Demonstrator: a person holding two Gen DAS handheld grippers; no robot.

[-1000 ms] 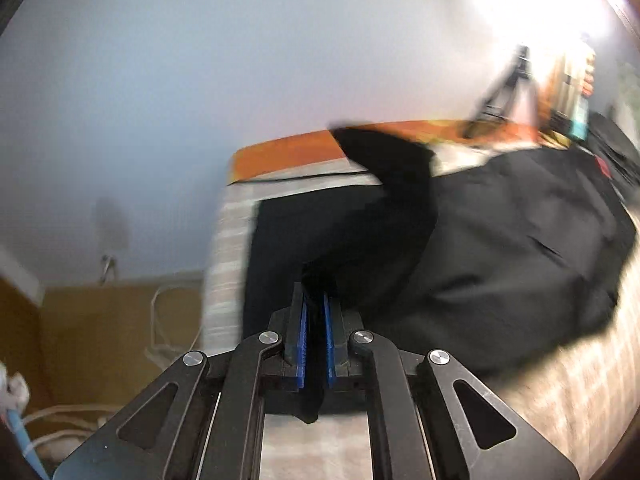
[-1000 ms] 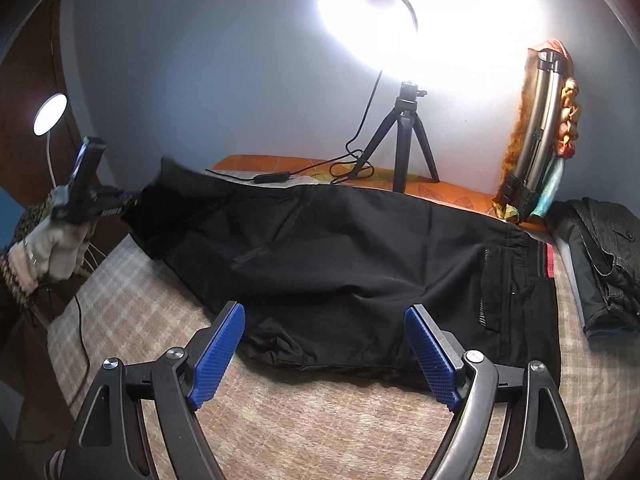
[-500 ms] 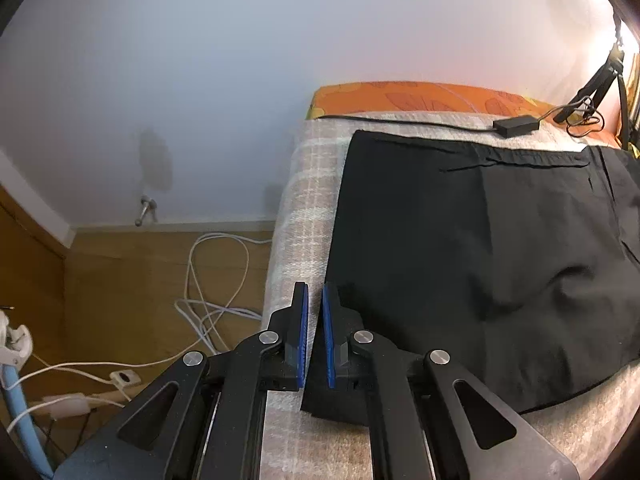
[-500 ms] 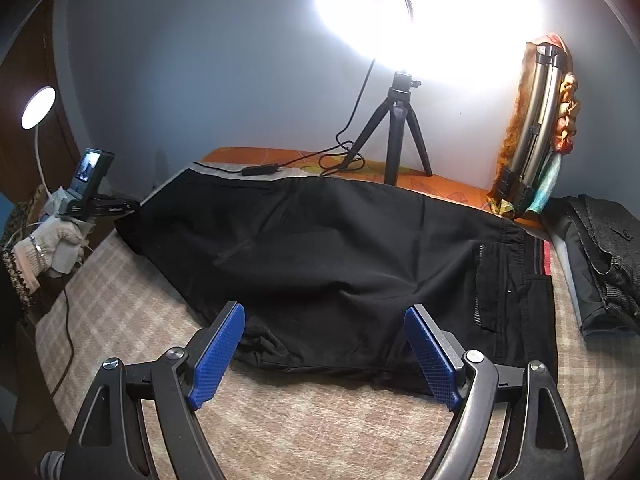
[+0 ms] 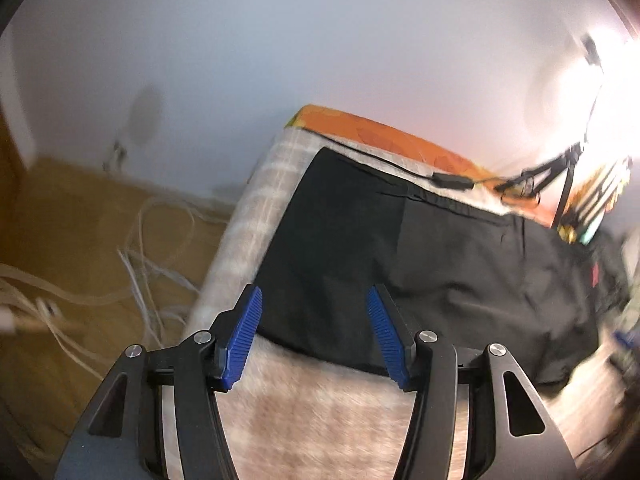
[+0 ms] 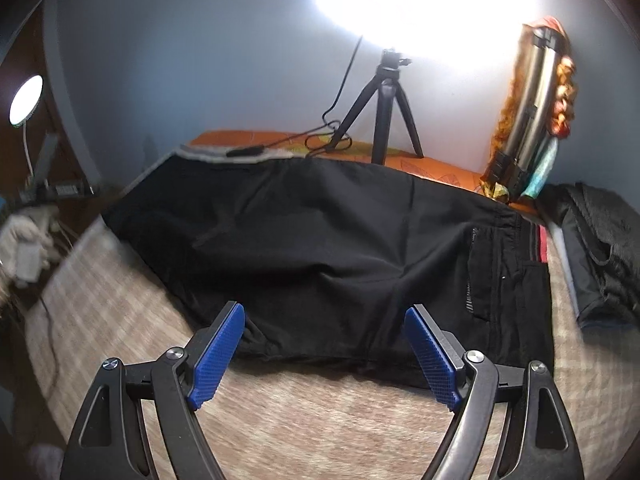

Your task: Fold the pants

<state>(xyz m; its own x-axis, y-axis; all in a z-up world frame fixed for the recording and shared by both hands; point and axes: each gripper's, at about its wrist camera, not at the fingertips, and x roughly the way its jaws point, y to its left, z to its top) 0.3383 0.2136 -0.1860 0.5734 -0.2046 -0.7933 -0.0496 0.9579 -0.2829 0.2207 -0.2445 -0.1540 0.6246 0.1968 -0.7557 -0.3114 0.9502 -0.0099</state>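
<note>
Black pants [image 6: 320, 240] with a red waistband stripe [image 6: 543, 244] lie on the beige checked blanket [image 6: 320, 420], orange sheet [image 6: 440, 168] behind, blue ribbed pads [image 5: 244, 336] on black tongs [image 5: 314, 334].

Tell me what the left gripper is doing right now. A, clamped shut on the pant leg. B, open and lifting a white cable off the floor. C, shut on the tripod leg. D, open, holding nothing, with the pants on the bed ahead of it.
D: the left gripper has its blue jaws spread wide with nothing between them, and the black pants lie flat on the checked bed cover ahead.
</note>
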